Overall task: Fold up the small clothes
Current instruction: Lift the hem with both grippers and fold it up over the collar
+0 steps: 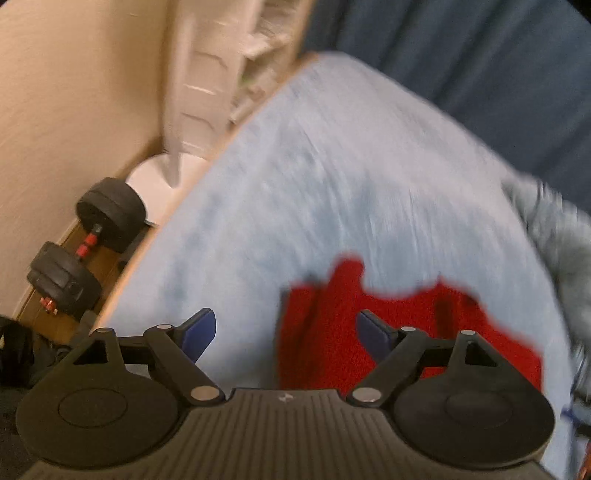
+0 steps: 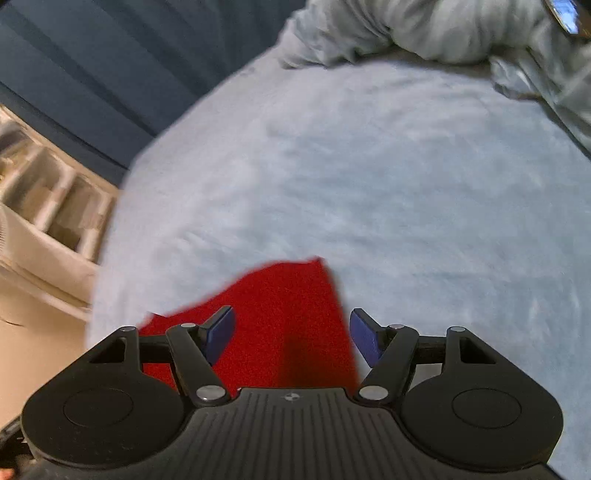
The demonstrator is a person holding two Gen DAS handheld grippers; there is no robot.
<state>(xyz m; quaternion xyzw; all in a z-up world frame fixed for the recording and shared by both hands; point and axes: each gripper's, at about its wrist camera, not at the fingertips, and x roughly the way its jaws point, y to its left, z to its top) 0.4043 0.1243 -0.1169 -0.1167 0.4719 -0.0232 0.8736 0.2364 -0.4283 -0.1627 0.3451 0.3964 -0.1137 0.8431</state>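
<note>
A small red garment (image 1: 332, 332) lies on a pale blue bedsheet (image 1: 332, 166). In the left wrist view my left gripper (image 1: 284, 334) hangs over the garment's left edge with its blue pads wide apart and nothing pinched between them. In the right wrist view the red garment (image 2: 280, 317) shows a pointed corner just ahead of my right gripper (image 2: 291, 334), whose blue pads stand apart above the cloth without pressing on it. Both views are blurred. The near part of the garment is hidden under the gripper bodies.
A black dumbbell (image 1: 85, 243) with a red handle lies on the wooden floor left of the bed, near a white fan base (image 1: 162, 177). A rumpled grey blanket (image 2: 424, 33) is heaped at the bed's far side. White shelving (image 2: 48, 206) stands beside the bed.
</note>
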